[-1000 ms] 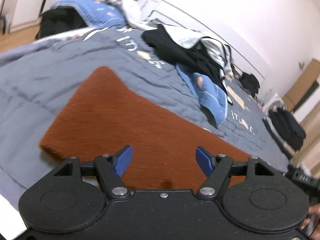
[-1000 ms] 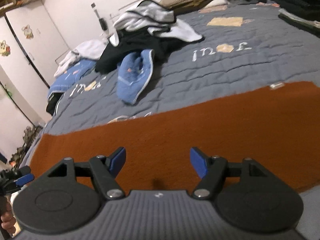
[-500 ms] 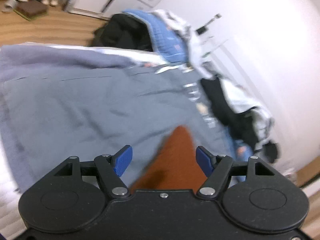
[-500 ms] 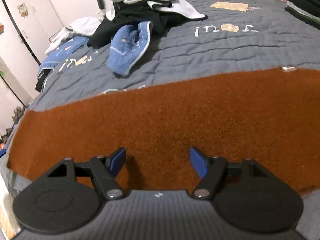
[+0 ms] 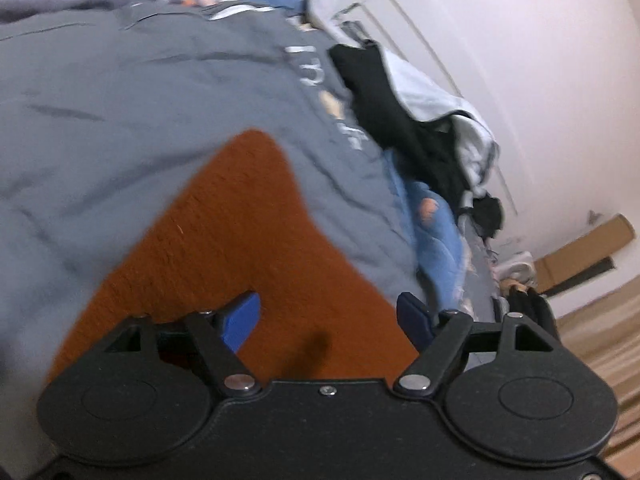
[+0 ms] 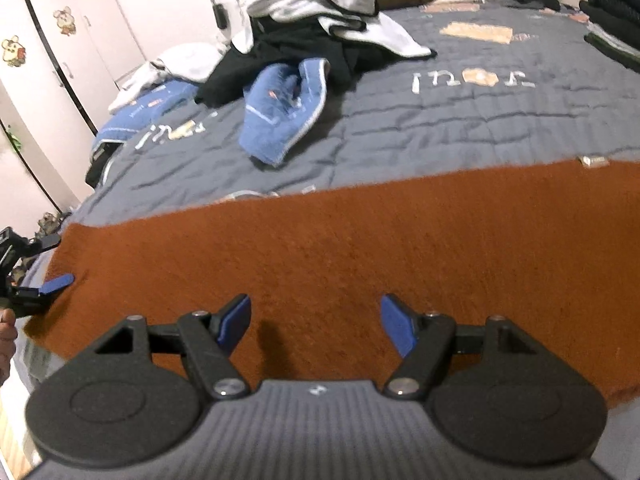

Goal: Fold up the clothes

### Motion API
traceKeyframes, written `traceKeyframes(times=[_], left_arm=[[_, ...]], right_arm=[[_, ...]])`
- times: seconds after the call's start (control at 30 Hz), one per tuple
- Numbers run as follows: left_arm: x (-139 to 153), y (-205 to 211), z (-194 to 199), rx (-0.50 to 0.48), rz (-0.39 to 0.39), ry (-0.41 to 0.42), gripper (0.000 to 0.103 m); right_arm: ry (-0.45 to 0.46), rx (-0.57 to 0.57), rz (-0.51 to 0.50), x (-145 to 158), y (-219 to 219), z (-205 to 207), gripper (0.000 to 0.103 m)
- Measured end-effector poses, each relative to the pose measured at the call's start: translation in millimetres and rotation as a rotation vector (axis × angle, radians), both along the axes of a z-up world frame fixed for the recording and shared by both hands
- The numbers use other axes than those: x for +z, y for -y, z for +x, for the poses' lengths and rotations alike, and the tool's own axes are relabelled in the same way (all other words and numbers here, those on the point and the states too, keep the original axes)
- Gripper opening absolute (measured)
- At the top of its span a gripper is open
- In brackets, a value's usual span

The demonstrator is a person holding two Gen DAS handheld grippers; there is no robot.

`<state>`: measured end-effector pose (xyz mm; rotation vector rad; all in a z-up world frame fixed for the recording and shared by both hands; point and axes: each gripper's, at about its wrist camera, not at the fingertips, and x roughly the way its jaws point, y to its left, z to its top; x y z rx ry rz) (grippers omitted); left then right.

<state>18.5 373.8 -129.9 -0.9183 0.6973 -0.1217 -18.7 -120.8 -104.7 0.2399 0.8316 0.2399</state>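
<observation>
A rust-brown fuzzy garment lies flat in a long strip across the grey quilted bed cover. My right gripper hangs open just above the strip's near edge, with nothing between its blue pads. At the strip's left end, my left gripper shows at the picture's edge, one blue pad over the cloth. In the left wrist view that garment end narrows to a rounded corner. My left gripper is low over it with its jaws opening. No cloth is between them.
A blue garment and a black-and-white heap of clothes lie farther back on the bed. Folded dark clothes are stacked at the far right. White wardrobe doors stand on the left. A person's hand shows at the left edge.
The left wrist view swung to the garment's left corner and then came down closer to it. The right gripper sank nearer the cloth. The left gripper now shows at the strip's left end.
</observation>
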Motion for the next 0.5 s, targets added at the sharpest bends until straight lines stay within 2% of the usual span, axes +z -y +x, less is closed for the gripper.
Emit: traceKeyframes(times=[0.03, 0.17, 0.27, 0.37, 0.47, 0.5], left_arm=[[0, -6, 2, 0.032, -0.003, 0.003, 0.073], [5, -30, 2, 0.221, 0.064, 0.028, 0.074], [1, -43, 3, 0.28, 0.031, 0.02, 0.075], [17, -40, 3, 0.304, 0.015, 0.062, 0.075], [47, -22, 11, 0.273, 0.092, 0.144, 0.075], [51, -16, 14, 0.245, 0.085, 0.161, 0.077]], right_arm=[[-0.002, 0.002, -0.003, -3, 0, 0, 0.071], [0.002, 0.022, -0.032, -10, -3, 1, 0.072], [0.004, 0.036, -0.041, -12, -3, 2, 0.073], [0.005, 0.036, -0.032, -11, -1, 1, 0.073], [0.006, 0.017, -0.018, -5, 0, 0, 0.073], [0.008, 0.008, -0.01, -3, 0, 0, 0.074]])
